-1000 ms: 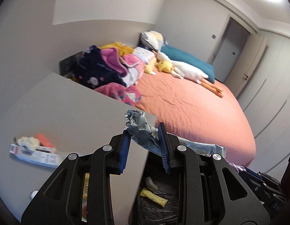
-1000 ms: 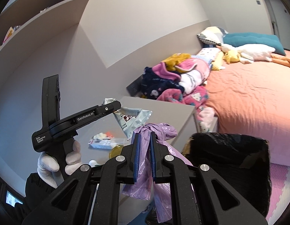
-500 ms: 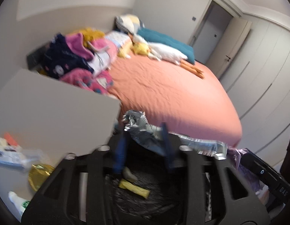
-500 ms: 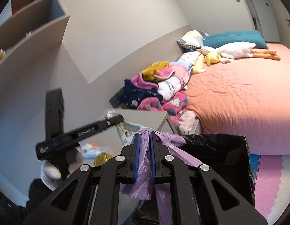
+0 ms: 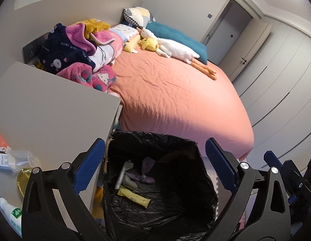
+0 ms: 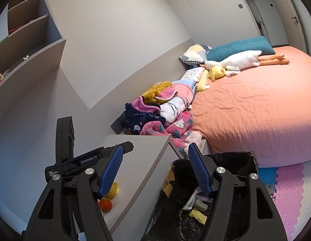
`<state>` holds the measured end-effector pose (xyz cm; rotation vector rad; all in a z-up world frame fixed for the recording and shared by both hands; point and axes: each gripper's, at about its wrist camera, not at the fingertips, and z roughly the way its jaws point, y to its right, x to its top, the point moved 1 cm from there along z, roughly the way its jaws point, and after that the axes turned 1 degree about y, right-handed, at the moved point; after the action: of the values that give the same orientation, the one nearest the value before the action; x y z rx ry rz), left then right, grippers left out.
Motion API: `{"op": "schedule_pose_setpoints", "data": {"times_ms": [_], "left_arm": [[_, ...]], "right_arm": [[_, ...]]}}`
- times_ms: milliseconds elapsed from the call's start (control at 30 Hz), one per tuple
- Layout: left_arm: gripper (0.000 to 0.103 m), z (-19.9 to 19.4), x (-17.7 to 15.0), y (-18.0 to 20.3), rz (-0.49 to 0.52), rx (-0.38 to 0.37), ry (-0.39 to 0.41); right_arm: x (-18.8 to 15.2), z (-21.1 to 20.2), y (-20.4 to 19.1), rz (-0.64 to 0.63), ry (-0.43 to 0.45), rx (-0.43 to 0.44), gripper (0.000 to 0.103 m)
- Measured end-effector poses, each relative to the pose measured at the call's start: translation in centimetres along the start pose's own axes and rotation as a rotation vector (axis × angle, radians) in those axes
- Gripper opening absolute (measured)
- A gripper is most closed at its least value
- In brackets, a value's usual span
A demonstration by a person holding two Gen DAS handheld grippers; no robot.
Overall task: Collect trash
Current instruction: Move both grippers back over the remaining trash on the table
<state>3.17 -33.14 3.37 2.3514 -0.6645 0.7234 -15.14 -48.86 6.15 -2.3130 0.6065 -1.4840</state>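
Note:
A bin lined with a black bag (image 5: pixel 155 138) (image 6: pixel 237 155) stands between the desk and the bed. My left gripper (image 5: pixel 155 140) hangs right above it, jaws opening wide with nothing between them. Below it a crumpled silver wrapper (image 5: pixel 121 173), blurred, drops onto a purple bag (image 5: pixel 145 173) and a yellow wrapper (image 5: pixel 134 197) on the bin's floor. My right gripper (image 6: pixel 155 146) is at the bin's near left rim, jaws opening and empty. The right wrist view shows the silver wrapper (image 6: pixel 192 198) and the yellow wrapper (image 6: pixel 198 215) down inside.
On the grey desk (image 5: pixel 47 120) left of the bin lie a yellow lid (image 5: pixel 24 178), a white bottle (image 5: pixel 10 212), a clear cup (image 5: pixel 20 158) and an orange cap (image 6: pixel 105 204). Behind are an orange bed (image 5: pixel 175 92), piled clothes (image 5: pixel 79 54), and foam mats (image 6: pixel 290 182).
Both grippers moved over the bin and opened. The silver wrapper left the left jaws and the purple bag left the right jaws; both are now inside the bin.

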Motion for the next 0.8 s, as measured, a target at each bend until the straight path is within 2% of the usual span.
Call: {"op": "schedule_pose_setpoints", "data": {"times_ms": [300,800], "left_arm": [[0.096,-1.3,-0.4,-2.3,-0.032,0.055,0.022],[0.096,-6.0,-3.2,-8.8,-0.176,0.231,0.076]], "right_arm": [[-0.1,2.1,-1.2,-0.035,-0.05,0.048,0.07],[-2.7,7.1,-6.2,-0.126,-0.206,0.206,0.07]]}}
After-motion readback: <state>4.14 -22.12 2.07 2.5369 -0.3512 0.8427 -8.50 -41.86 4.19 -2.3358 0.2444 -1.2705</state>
